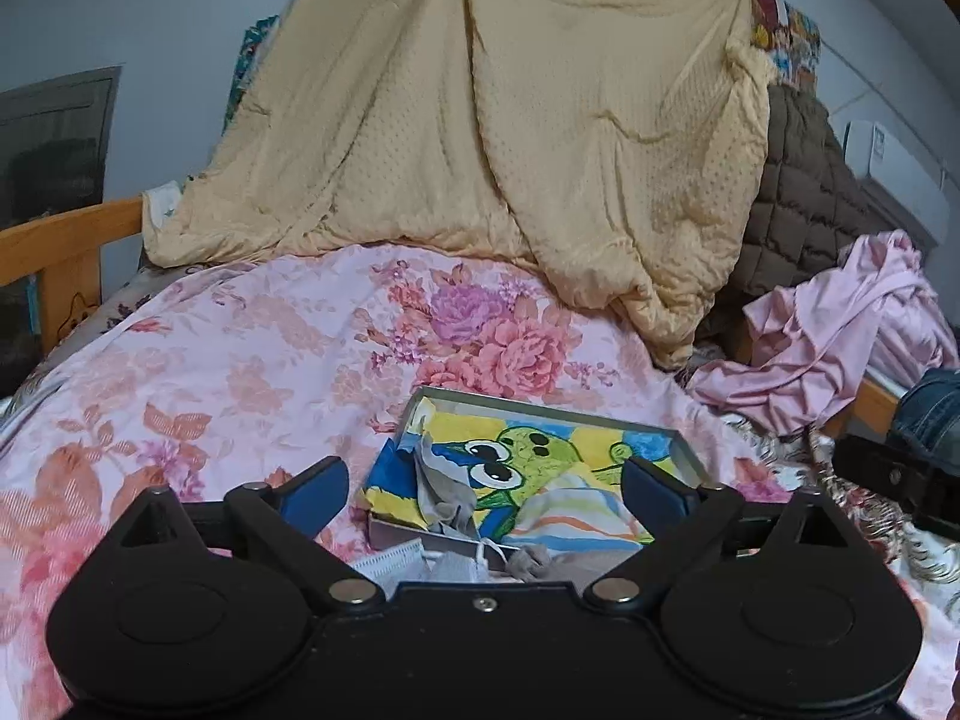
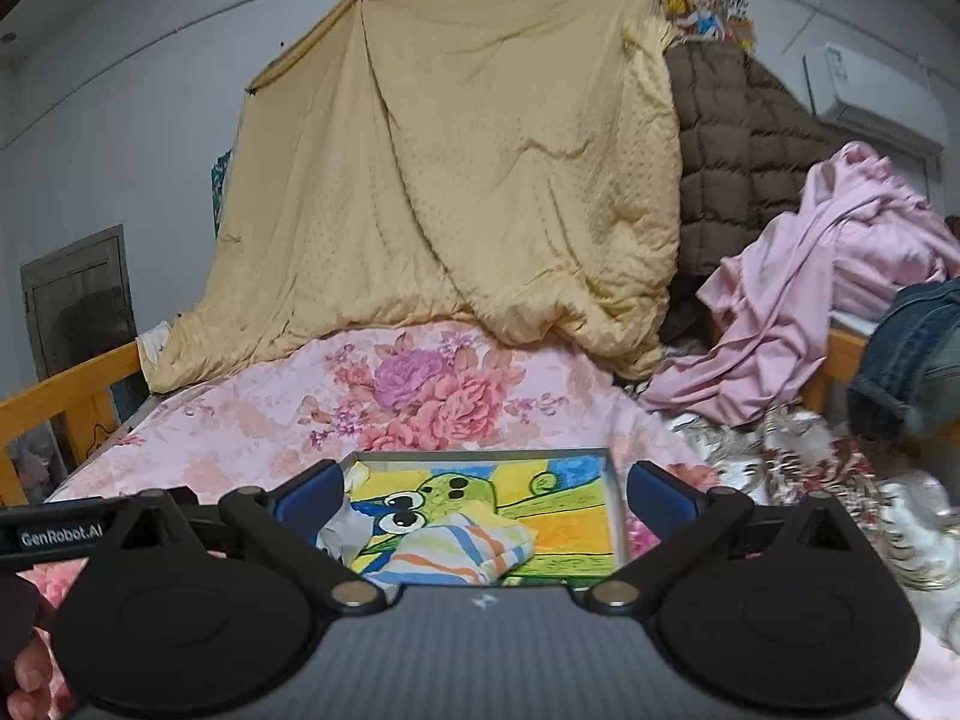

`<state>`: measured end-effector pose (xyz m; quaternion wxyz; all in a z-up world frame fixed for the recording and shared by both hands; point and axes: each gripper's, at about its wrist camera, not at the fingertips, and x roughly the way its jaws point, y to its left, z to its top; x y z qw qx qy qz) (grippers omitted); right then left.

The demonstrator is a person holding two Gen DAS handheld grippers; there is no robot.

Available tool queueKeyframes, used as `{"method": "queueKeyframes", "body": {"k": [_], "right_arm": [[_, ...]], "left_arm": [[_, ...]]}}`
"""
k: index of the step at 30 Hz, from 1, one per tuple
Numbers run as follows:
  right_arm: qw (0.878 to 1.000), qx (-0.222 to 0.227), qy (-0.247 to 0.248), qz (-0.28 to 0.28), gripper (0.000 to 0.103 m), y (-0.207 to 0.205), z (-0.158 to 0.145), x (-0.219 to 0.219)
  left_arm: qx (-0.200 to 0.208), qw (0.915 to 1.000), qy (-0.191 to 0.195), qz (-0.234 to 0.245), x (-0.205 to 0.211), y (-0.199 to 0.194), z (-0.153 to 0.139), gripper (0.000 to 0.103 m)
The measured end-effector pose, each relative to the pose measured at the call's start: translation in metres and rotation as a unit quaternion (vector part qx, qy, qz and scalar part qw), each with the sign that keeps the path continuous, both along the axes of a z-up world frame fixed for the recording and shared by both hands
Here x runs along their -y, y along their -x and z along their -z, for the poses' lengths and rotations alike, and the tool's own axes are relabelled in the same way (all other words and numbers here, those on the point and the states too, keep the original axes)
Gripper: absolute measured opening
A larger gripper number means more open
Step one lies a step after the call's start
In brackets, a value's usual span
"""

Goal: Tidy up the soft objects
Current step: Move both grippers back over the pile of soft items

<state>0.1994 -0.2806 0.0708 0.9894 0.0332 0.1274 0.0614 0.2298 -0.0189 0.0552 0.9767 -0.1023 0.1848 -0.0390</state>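
tray: shallow rectangular metal, cartoon-print liner, lies flat on floral bedsheet | striped cloth: soft, folded, inside tray at near edge, long axis across view | grey fabric: crumpled, at tray's left side | left gripper: fingers apart, empty | right gripper: fingers apart, empty

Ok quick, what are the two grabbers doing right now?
Left gripper: open, holding nothing.
Right gripper: open, holding nothing.

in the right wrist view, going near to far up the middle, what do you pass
striped folded cloth → frog-picture tray → pink floral bedsheet → hanging yellow quilt
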Motion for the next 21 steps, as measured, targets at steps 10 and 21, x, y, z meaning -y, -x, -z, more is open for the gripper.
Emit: {"method": "queueKeyframes", "body": {"k": [10, 21], "right_arm": [[0.999, -0.014, -0.018, 0.03, 0.102, 0.055, 0.014, 0.017], [0.998, -0.042, -0.015, 0.041, 0.103, 0.096, 0.029, 0.017]], "left_arm": [[0.013, 0.9996, -0.022, 0.008, 0.006, 0.059, 0.006, 0.102], [-0.017, 0.999, -0.035, 0.022, 0.004, 0.107, 0.017, 0.102]]}}
